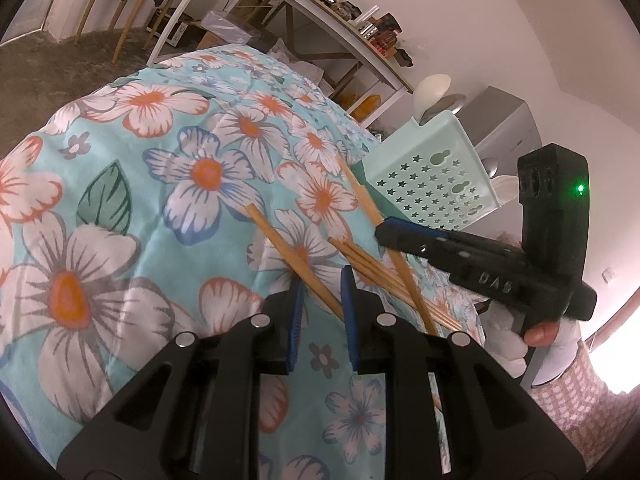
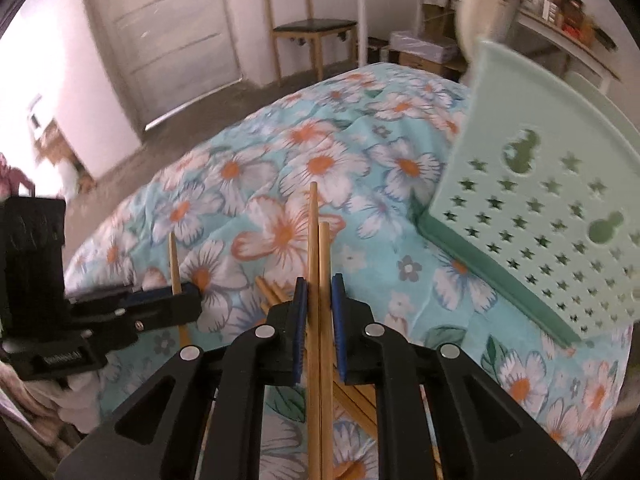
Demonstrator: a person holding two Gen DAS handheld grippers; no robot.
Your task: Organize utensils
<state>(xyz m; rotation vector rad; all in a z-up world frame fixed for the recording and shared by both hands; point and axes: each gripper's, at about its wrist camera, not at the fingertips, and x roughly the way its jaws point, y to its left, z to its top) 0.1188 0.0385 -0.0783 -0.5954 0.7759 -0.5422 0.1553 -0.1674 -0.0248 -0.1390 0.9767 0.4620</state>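
- Right gripper (image 2: 319,292): your fingers (image 2: 301,320) bracket two chopsticks (image 2: 319,264). A thin gap shows beside the right-hand stick, so full clamping cannot be told from the wrist view; judged a light hold.
- Long axis: both sticks run straight along the line your right gripper points, tips ahead of the fingers, butts passing back under the camera.
- Left gripper (image 1: 322,280): fingers (image 1: 297,316) stand narrowly apart around one chopstick (image 1: 280,240), which slants up and left from them. It shows no firm pinch.
- Loose pile (image 1: 384,280): further chopsticks lie crossed on the floral bedspread (image 1: 120,200), just right of your left fingers and beneath your right gripper.
- Utensil holder (image 2: 540,216): mint green, star-punched, lying tilted on the bed, ahead and right of your right gripper; a pale spoon (image 1: 432,88) shows at its far end.
- Nearer hand: your right. Judgement: the coming move turns on swinging the stick tips rightward toward the holder's mouth.
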